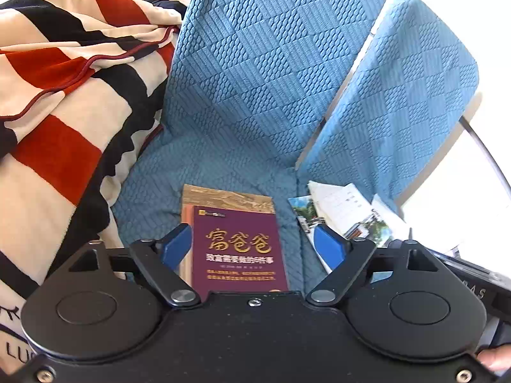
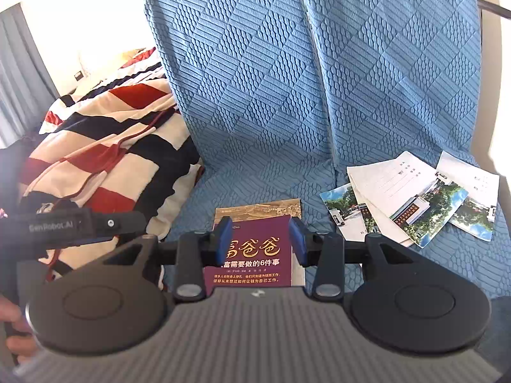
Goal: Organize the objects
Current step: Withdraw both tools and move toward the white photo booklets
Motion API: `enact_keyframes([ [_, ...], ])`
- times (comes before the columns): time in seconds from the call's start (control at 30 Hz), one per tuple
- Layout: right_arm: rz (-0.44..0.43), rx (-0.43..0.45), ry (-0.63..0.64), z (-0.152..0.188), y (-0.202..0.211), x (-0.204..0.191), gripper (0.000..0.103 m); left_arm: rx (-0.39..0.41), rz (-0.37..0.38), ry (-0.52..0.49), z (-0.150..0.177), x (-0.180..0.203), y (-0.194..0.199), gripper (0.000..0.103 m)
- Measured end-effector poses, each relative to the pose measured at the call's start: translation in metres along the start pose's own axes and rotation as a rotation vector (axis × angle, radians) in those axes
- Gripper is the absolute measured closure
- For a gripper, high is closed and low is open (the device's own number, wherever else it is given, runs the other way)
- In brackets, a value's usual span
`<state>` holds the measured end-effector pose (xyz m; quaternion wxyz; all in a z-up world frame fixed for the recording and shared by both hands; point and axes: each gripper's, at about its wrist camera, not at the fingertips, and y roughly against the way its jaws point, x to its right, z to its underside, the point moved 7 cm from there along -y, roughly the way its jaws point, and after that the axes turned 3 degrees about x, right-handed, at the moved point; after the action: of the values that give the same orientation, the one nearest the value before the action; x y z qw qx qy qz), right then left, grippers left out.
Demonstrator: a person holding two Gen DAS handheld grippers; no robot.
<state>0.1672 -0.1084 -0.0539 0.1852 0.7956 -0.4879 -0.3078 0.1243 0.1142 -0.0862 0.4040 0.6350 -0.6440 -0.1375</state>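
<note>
A purple book with gold lettering [image 1: 236,255] lies flat on the blue quilted sofa seat [image 1: 153,191], on top of a brown-covered book [image 1: 223,196]. To its right lies a fan of booklets and photo cards [image 1: 348,214]. My left gripper [image 1: 252,247] hovers above the purple book with its blue pads spread wide and nothing between them. In the right wrist view the same purple book [image 2: 252,274] and brown book [image 2: 258,209] lie under my right gripper [image 2: 260,237]. Its jaws stand partly apart and hold nothing. The booklets [image 2: 412,198] are off to the right.
A red, black and cream striped blanket [image 1: 64,95] is heaped against the sofa's left side [image 2: 105,159]. Two upright blue back cushions [image 2: 255,79] stand behind the seat. A hand [image 2: 12,325] grips the left tool's handle at the lower left.
</note>
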Motion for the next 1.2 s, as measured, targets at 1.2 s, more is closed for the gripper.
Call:
enact_keyframes([
  [1.2, 0.097, 0.075, -0.097, -0.008, 0.059, 0.096, 0.059, -0.129, -0.038, -0.180, -0.009, 0.132, 0.002, 0.000],
])
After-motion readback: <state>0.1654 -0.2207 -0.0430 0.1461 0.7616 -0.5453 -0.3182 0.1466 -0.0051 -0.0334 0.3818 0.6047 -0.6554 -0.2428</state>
